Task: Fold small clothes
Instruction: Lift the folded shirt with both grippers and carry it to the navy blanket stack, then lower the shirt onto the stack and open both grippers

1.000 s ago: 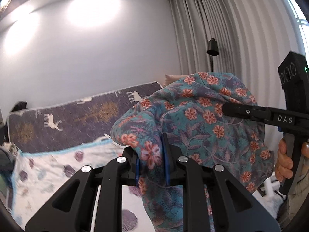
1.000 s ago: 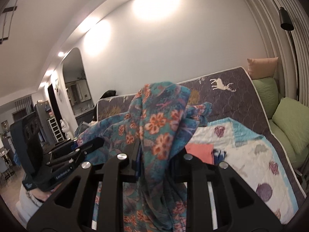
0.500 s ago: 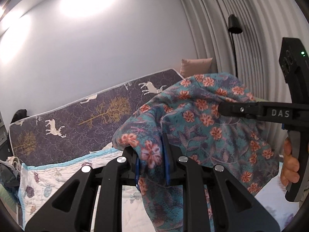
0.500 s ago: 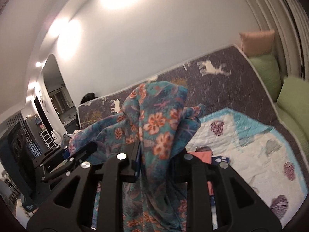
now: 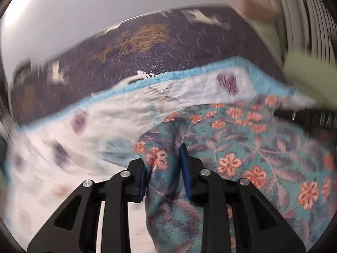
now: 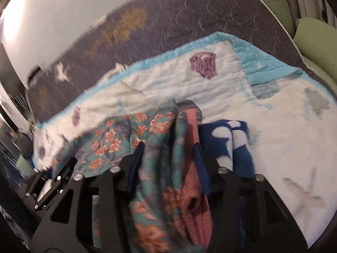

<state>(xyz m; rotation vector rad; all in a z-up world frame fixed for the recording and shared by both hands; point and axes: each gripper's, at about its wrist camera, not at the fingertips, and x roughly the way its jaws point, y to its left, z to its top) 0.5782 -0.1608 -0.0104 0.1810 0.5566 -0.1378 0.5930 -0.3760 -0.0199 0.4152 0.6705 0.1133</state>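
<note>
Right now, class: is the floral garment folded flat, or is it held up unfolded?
Held up, unfolded: the floral garment hangs bunched between the left gripper and right gripper, draping above the quilt.

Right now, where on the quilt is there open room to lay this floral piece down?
The white quilt lies bare right of the navy and white garment, out to the green cushions; also left of the floral garment. The middle, with the coral cloth, is crowded.

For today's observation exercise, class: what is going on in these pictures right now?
A person holds a claw in each hand. The left claw and the right claw each pinch the teal floral garment, held over a white quilt on a bed. A coral garment and a navy-and-white cloth lie by the right claw. The blur suggests fast motion.
</note>
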